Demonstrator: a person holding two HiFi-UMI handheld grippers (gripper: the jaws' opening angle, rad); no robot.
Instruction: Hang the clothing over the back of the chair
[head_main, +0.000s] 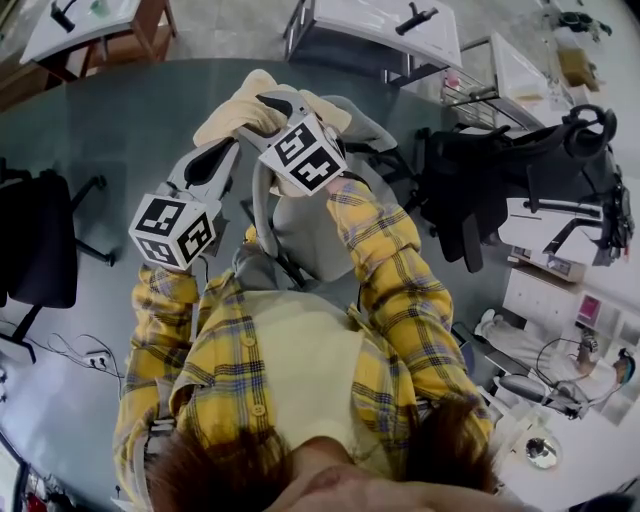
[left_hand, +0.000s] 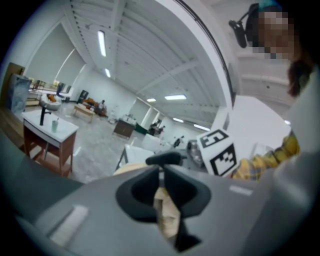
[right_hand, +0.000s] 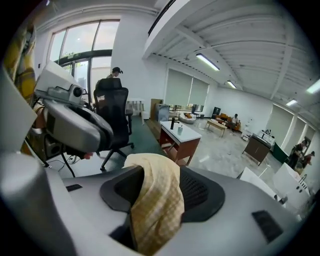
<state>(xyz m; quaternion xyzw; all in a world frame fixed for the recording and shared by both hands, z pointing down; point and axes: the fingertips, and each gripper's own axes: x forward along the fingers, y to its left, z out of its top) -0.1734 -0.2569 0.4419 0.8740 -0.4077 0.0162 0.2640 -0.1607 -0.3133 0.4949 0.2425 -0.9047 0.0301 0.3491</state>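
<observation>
Clothing (head_main: 235, 115) at chair (head_main: 300, 235) top edge | left gripper (left_hand: 161, 175) jaws pinching it | right gripper (right_hand: 160, 182) jaws wide

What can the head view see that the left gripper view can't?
Only the head view shows the grey chair under the grippers and a black chair to the right. Only the left gripper view shows the long ceiling lights and, close up, the left gripper with its jaws pinched shut on the cream cloth. Both show that cloth, the marker cube on the right gripper and a yellow plaid sleeve.
</observation>
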